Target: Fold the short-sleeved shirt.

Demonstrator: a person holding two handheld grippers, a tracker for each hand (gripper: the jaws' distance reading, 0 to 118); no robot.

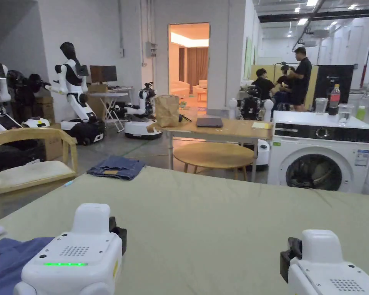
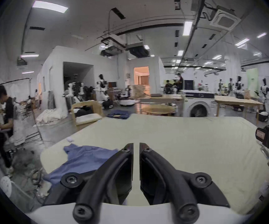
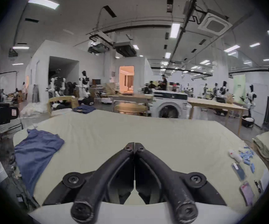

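Chair point(image 1: 30, 169): standing on the floor at the far left, beside the table, carrying a pale cushion.
Shirt point(image 3: 37, 148): blue, lying crumpled on the near-left corner of the table, one edge hanging over the left side; no jaw is touching it.
Left gripper point(image 2: 136, 146): hovering over the table just right of the shirt; jaws standing slightly parted with a narrow gap showing between the tips, pinching nothing. In the head view its white housing is sitting at the lower left with a green light glowing.
Jeans point(image 1: 116, 168): folded denim lying at the table's far-left corner.
Table point(image 1: 226, 215): covered with a pale green cloth, running across all three views; its middle is lying bare in front of both grippers.
Right gripper point(image 3: 134, 146): hovering over the middle of the table, well apart from the shirt; jaws pressed together tip to tip, holding nothing. In the head view its white housing is sitting at the lower right.
Washer point(image 1: 320, 151): standing beyond the table's far edge, right of centre, door facing the table, a bottle point(image 1: 334, 100) and cups resting on top.
Clips point(image 3: 247, 157): small blue pieces lying scattered near the table's right edge, in the right gripper view.
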